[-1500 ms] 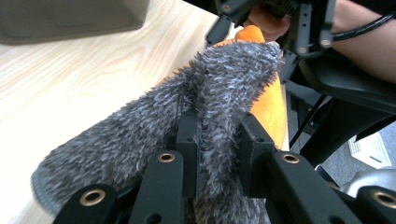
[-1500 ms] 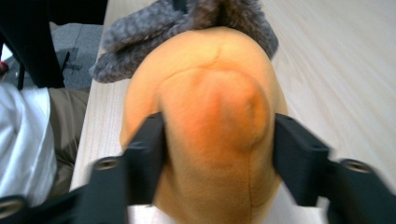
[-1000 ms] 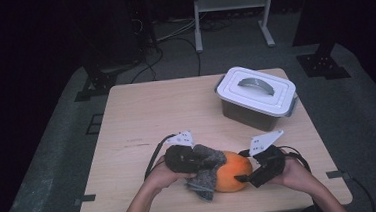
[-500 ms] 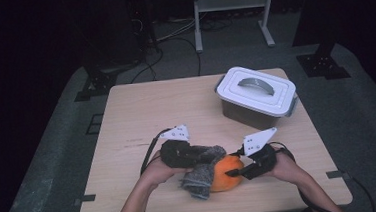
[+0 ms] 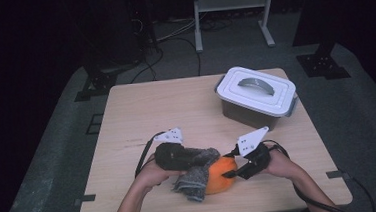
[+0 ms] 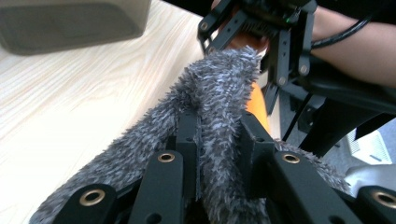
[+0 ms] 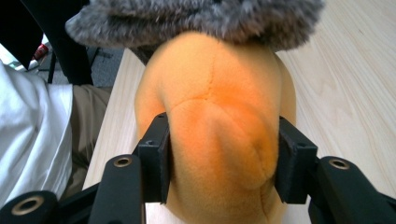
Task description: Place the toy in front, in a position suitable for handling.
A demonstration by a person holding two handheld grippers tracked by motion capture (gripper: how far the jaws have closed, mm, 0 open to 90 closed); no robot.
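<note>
An orange plush toy [image 5: 220, 176] lies near the table's front edge with a grey fuzzy cloth [image 5: 196, 173] draped over its left side. My left gripper [image 5: 195, 160] is shut on a fold of that cloth [image 6: 219, 88], which bulges up between the jaws of the gripper [image 6: 217, 126]. From the right, my right gripper [image 5: 228, 173] holds the plush [image 7: 219, 93]: both pads dent its sides at the gripper [image 7: 224, 154]. Those jaws have just been closing onto the plush and then eased slightly wider. The cloth [image 7: 196, 16] overhangs the plush's far side.
A white lidded box with a grey handle [image 5: 257, 95] stands at the table's back right. Bare wooden tabletop [image 5: 166, 107] stretches behind and to the left of my hands. The front edge is close below them. A metal stand [image 5: 231, 2] is on the floor beyond.
My right gripper has slid left and closed its wide-open jaws onto the orange plush. Plush and cloth have shifted slightly left. The left gripper has kept its hold on the cloth.
</note>
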